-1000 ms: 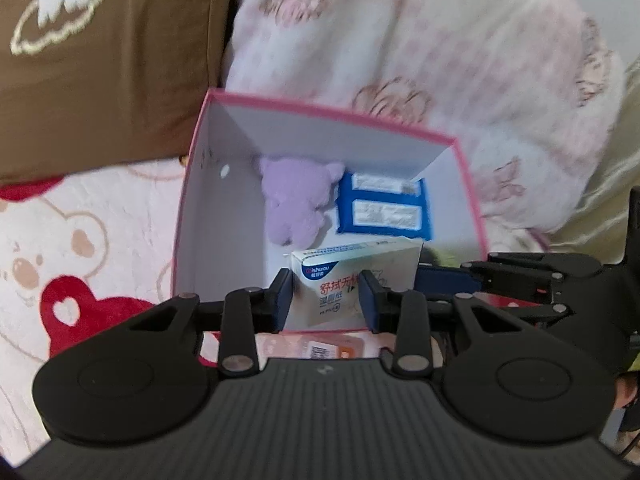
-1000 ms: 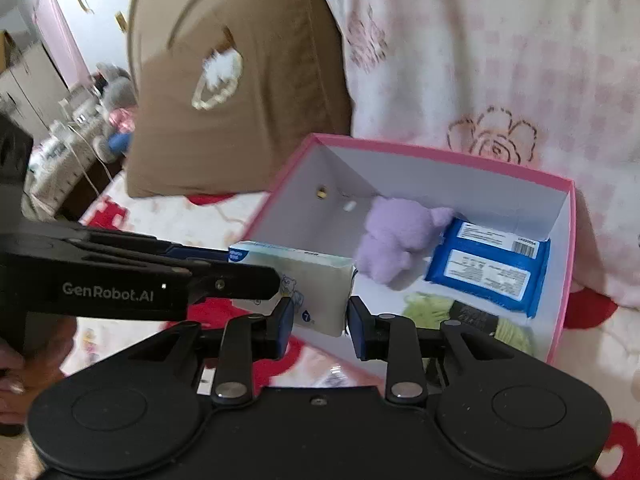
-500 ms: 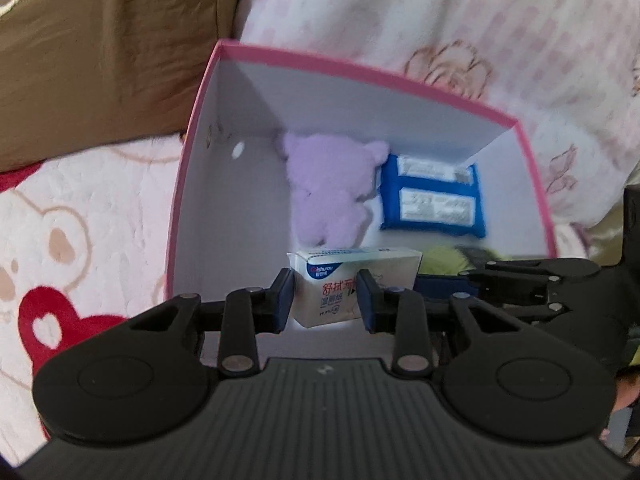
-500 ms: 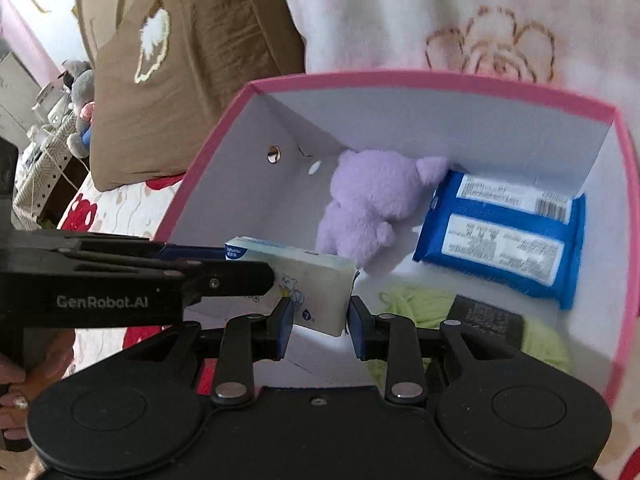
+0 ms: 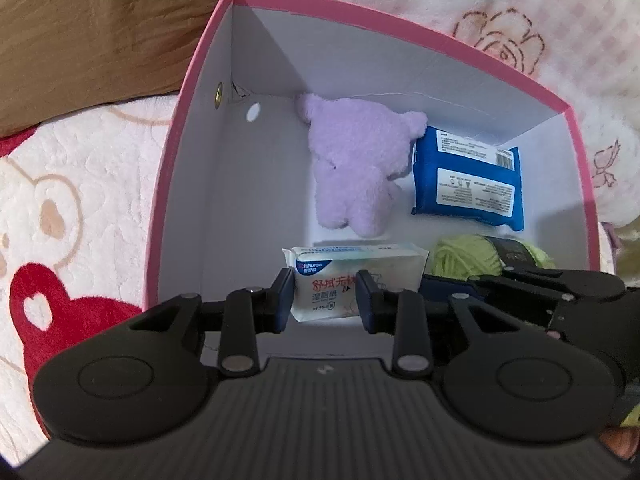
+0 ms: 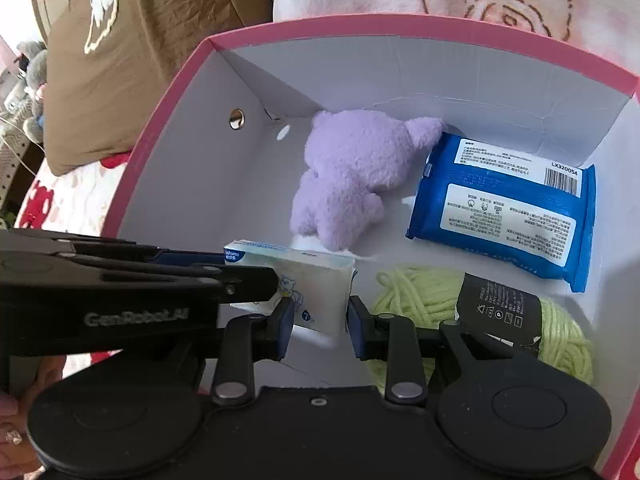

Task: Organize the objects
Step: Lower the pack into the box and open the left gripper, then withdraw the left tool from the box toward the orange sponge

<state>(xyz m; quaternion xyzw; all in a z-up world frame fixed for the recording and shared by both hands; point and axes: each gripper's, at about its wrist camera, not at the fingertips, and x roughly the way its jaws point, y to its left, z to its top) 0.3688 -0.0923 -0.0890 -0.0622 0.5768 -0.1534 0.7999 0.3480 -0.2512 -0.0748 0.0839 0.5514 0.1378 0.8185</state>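
Both hand-held grippers (image 5: 324,300) (image 6: 316,322) clamp a wipes pack (image 5: 352,276), seemingly inside pink box (image 5: 400,20) holding plush (image 5: 356,168).

Brown fabric cushion with white embroidered outline (image 6: 132,32) at upper left. Pale pink quilted blanket with rose print (image 5: 500,40) behind. Cream fleece bedspread with red bear motifs (image 5: 60,208) underneath. Grey plush toy (image 6: 34,68) at far left edge.

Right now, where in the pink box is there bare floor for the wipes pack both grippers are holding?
Bare floor runs along the left wall of the pink box, left of the purple plush and under the white wipes pack. The right side is crowded: blue pack at the back, green yarn in front.
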